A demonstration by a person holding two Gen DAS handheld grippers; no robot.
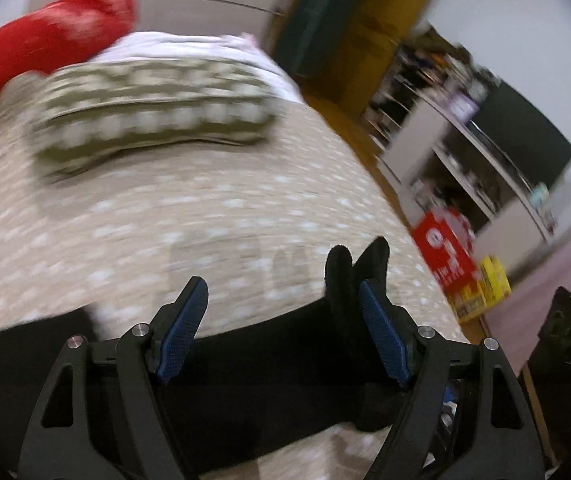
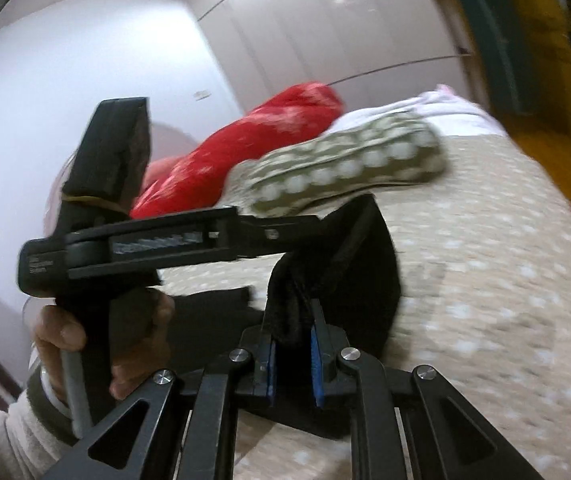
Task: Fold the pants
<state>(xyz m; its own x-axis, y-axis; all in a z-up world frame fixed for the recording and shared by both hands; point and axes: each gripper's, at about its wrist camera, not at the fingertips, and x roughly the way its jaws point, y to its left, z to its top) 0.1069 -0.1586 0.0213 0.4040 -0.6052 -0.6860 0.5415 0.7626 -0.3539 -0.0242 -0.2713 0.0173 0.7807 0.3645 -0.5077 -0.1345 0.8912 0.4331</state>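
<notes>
Right now you're working over the bed, its beige dotted cover taking up most of both views, w/ a red pillow and an olive patterned pillow lying at the far end. The black pants are lying across the near edge of the bed, and one end is being lifted off the cover. Both views are blurring, so finer detail is hard to tell.

Your right gripper is pinching a bunched fold of the pants between its blue pads, jaws nearly together, fabric hanging out in front. Your left gripper is standing spread wide; a flap of black cloth is sticking up just beside its right pad, but nothing's being pressed, so that side isn't holding anything. In the right-wrist view your left hand is wrapping the left tool's handle, close beside the right gripper.

To do this step well, probably: keep the right pinch firm, get the left jaws around the matching edge before carrying the cloth over, and keep both ends level so the fold is landing straight, w/o dragging the bed cover.
</notes>
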